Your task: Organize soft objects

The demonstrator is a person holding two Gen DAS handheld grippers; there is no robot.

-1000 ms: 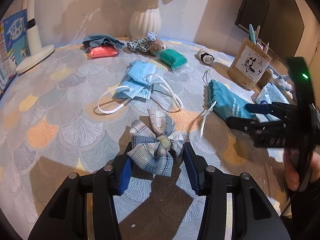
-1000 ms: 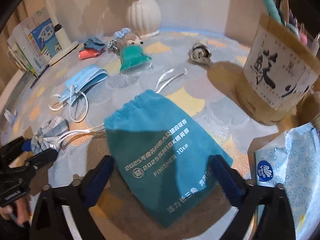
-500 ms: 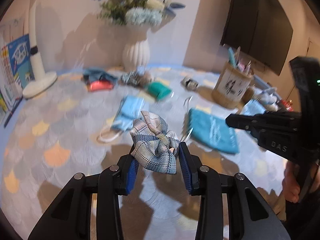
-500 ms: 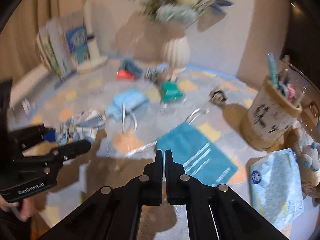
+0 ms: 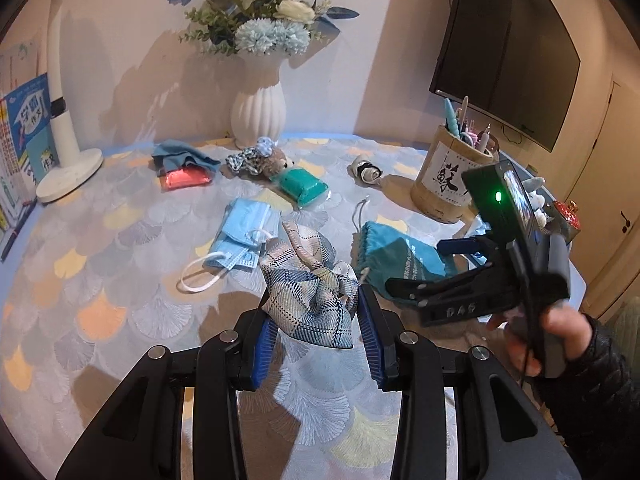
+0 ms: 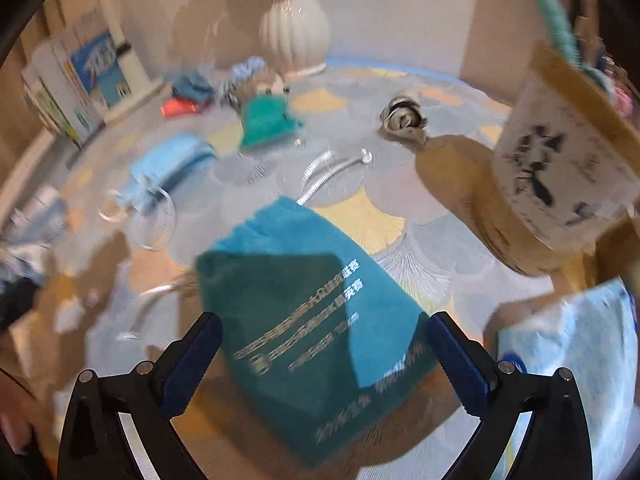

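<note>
Plaid scrunchie (image 5: pixel 310 286) clamped in left gripper (image 5: pixel 316 338), lifted off the worktop (image 5: pixel 120 280); blue face masks (image 5: pixel 244 238) just behind it, teal drawstring pouch (image 6: pixel 308 316) to its right. Right gripper (image 6: pixel 320 364) jaws opening wide, straddling the pouch, pads not touching; bamboo pen holder (image 6: pixel 560 184) and tissue pack (image 6: pixel 576 356) crowd its right side; frame blurred.

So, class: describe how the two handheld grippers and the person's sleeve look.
Both grippers are black, with angular linked fingers, silver pivot screws and ribbed blue pads. The right gripper carries raised lettering, a black box with a green light and a thin black cable. The sleeve is dark and quilted.
</note>
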